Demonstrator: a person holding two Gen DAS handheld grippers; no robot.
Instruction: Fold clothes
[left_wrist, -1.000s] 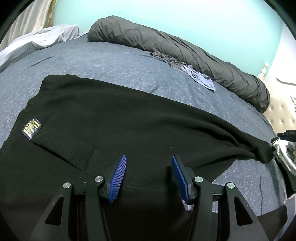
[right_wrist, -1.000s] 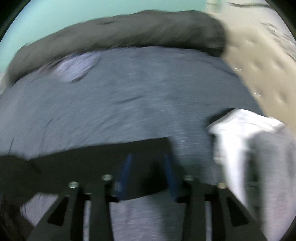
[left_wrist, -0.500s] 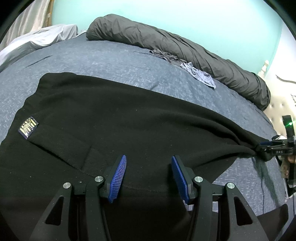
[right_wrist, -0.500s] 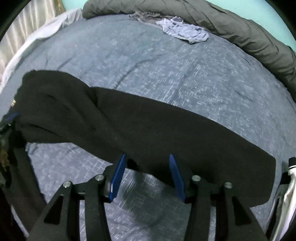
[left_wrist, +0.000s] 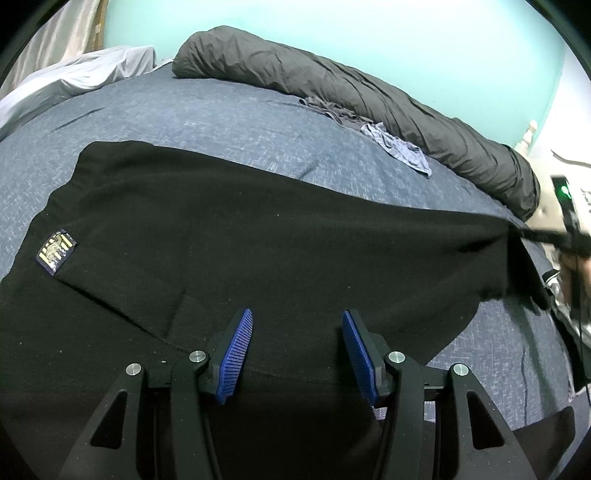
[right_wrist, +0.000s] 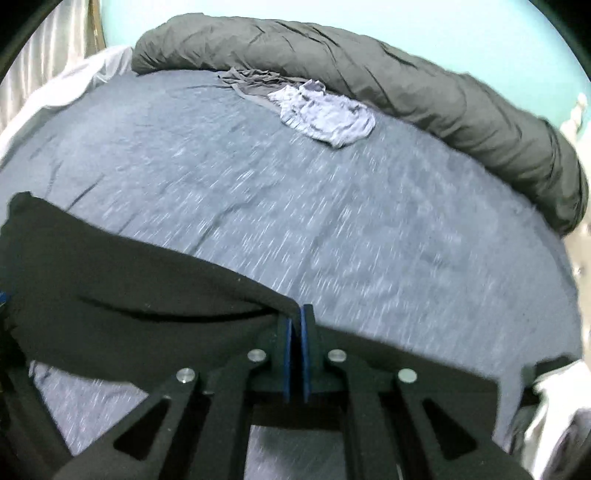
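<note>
- Pale teal wall (left_wrist: 369, 55) backs a bed (left_wrist: 221, 122) covered in a mottled blue-grey sheet, which carries everything here.
- Along the bed's far edge lies a long rolled dark grey duvet (left_wrist: 369, 99); just beside it sit a crumpled dark grey garment (right_wrist: 251, 79) and a light blue-grey garment (right_wrist: 325, 114), the two touching.
- A black garment (left_wrist: 258, 240) is spread across the near part of the bed, reaching from its left side toward its right edge.
- The left wrist view alone shows a small dark blue patch with yellow marks (left_wrist: 57, 251) near the black garment's left end, and pale grey bedding (left_wrist: 74, 81) at the bed's far left corner.
- The left gripper (left_wrist: 297, 354) hovers over the black garment's near edge with its blue pads spread apart and nothing between them.
- The left view shows the right gripper only as a blurred dark shape at the far right, where the garment's right end is pulled up off the sheet.
- The right wrist view gives the detail: the right gripper (right_wrist: 296, 332) is clenched on a corner of the black garment, pads pressed together with cloth between them.
- Only the right view shows white cloth (right_wrist: 554, 413) at the bed's near right corner; that view is streaked with blur.
</note>
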